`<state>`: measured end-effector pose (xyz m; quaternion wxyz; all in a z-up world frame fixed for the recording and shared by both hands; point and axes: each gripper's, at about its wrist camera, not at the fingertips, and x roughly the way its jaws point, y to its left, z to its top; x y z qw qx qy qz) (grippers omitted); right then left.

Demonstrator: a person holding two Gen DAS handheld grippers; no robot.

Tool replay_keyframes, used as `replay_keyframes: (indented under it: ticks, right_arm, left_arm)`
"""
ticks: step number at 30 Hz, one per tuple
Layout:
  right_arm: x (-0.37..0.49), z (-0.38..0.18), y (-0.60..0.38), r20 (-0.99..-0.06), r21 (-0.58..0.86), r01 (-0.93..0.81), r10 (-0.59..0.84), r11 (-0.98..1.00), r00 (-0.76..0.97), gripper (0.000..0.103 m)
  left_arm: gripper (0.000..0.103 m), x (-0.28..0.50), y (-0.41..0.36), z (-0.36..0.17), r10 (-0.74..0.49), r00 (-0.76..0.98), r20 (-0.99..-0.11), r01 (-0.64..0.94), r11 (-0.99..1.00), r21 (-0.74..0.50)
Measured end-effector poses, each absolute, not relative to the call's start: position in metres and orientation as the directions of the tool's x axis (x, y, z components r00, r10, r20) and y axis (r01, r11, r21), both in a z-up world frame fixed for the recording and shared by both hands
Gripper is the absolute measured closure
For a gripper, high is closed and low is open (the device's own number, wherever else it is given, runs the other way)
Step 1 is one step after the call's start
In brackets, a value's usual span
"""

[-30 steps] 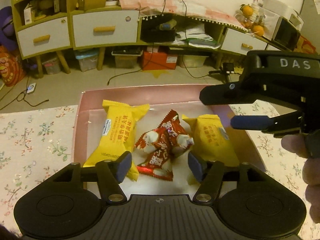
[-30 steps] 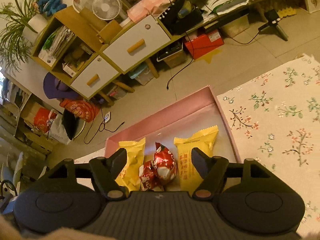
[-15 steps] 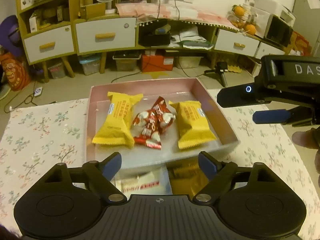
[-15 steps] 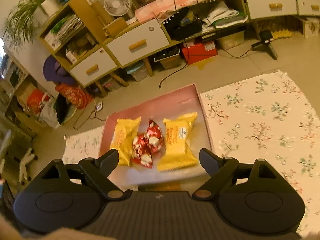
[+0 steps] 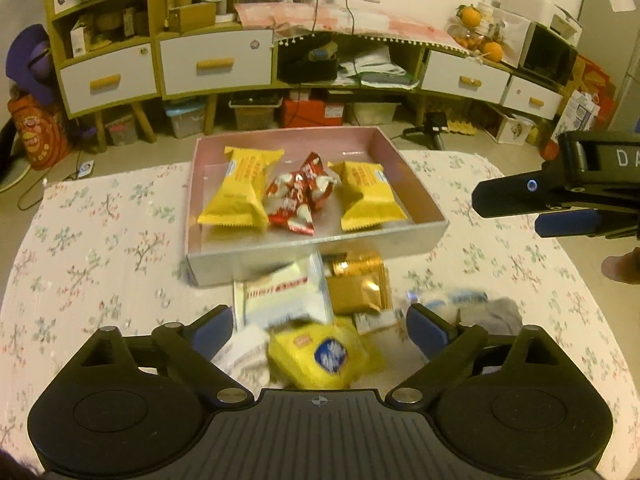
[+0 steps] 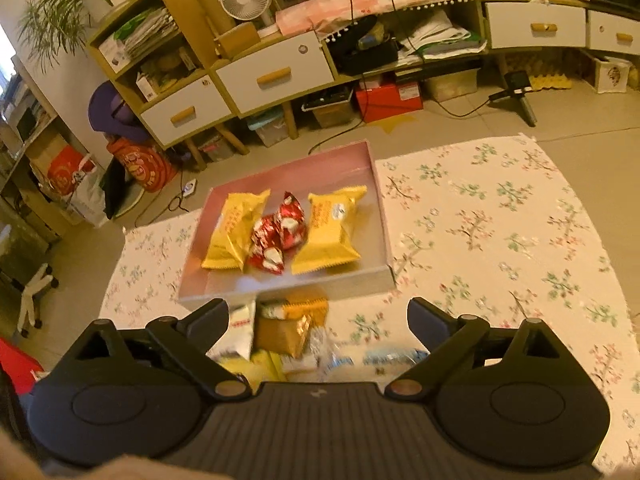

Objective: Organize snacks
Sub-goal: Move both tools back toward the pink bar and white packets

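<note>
A pink box (image 5: 420, 200) (image 6: 380, 200) on the floral tablecloth holds two yellow snack packs (image 5: 238, 188) (image 5: 368, 194) with red wrapped candies (image 5: 298, 198) (image 6: 276, 232) between them. In front of the box lies a pile of loose snacks: a white pack (image 5: 280, 294), a gold pack (image 5: 358, 286) (image 6: 288, 326) and a yellow pack (image 5: 324, 354). My left gripper (image 5: 320, 332) is open and empty above that pile. My right gripper (image 6: 318, 320) is open and empty too; in the left wrist view it shows at the right edge (image 5: 560, 204).
The floral tablecloth (image 5: 100, 248) covers the table to its far edge. Beyond it stand white-drawer cabinets (image 5: 216, 64), storage boxes on the floor, cables and a small tripod (image 6: 516, 96). A blue-white wrapper and a grey item (image 5: 492, 308) lie right of the pile.
Both grippers have pulled back and up from the box. The pile of loose snacks in front of the box has come into view. Both stay open.
</note>
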<state>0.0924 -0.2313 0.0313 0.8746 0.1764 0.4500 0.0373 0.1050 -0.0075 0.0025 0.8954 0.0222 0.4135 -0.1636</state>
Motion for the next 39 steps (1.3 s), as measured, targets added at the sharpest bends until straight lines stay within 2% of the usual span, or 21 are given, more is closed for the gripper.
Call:
replay_keyframes:
  ticks: [13, 21, 32, 39]
  right_arm:
    - [0.048, 0.009, -0.23, -0.808, 0.292, 0.109, 0.184, 0.95, 0.56, 0.003]
    - [0.029, -0.009, -0.223, -0.827, 0.2, 0.098, 0.114, 0.975, 0.551, 0.002]
    - [0.025, -0.041, -0.215, -0.825, 0.072, 0.029, 0.043, 0.997, 0.563, 0.002]
    - [0.028, -0.055, -0.216, -0.828, 0.077, 0.004, 0.061, 0.997, 0.558, 0.002]
  left_arm:
    - [0.007, 0.063, 0.012, -0.013, -0.263, 0.591, -0.763, 0.29, 0.951, -0.103]
    - [0.006, 0.046, 0.023, -0.031, -0.263, 0.583, -0.768, 0.31, 0.946, -0.089]
    - [0.006, 0.052, 0.03, -0.067, -0.3, 0.545, -0.783, 0.417, 0.907, -0.057]
    - [0.006, 0.057, 0.024, -0.081, -0.309, 0.526, -0.792, 0.483, 0.875, -0.021]
